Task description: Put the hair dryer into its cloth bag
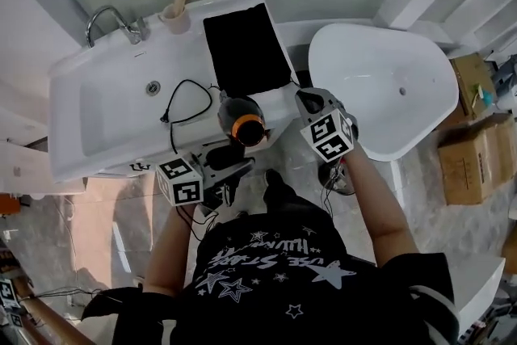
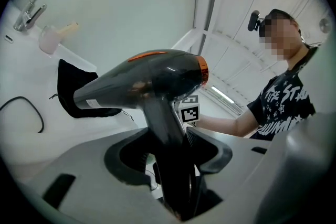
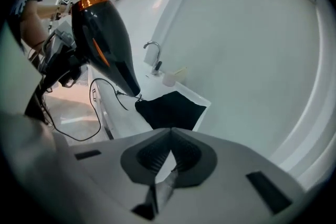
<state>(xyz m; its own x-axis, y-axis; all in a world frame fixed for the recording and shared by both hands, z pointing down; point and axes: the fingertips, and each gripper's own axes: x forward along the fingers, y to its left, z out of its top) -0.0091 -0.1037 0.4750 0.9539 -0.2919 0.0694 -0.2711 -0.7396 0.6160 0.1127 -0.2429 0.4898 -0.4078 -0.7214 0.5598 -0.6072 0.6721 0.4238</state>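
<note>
The black hair dryer (image 1: pixel 242 122) with an orange ring hangs over the front edge of the sink counter. My left gripper (image 1: pixel 229 160) is shut on its handle (image 2: pixel 167 155), which stands upright between the jaws, and the barrel (image 2: pixel 136 80) lies across above them. The dryer's black cord (image 1: pixel 184 99) trails onto the counter. The black cloth bag (image 1: pixel 245 49) lies flat on the counter behind the dryer; it also shows in the left gripper view (image 2: pixel 73 93) and the right gripper view (image 3: pixel 171 108). My right gripper (image 1: pixel 307 101) is shut and empty, just right of the dryer (image 3: pixel 105 42), its jaws (image 3: pixel 170 140) pointing toward the bag.
A white sink basin (image 1: pixel 97 121) with a chrome faucet (image 1: pixel 113 18) fills the left. A cup (image 1: pixel 173 17) holding a wooden handle stands by the bag. A white bathtub (image 1: pixel 388 93) is at the right, with cardboard boxes (image 1: pixel 472 157) beyond it.
</note>
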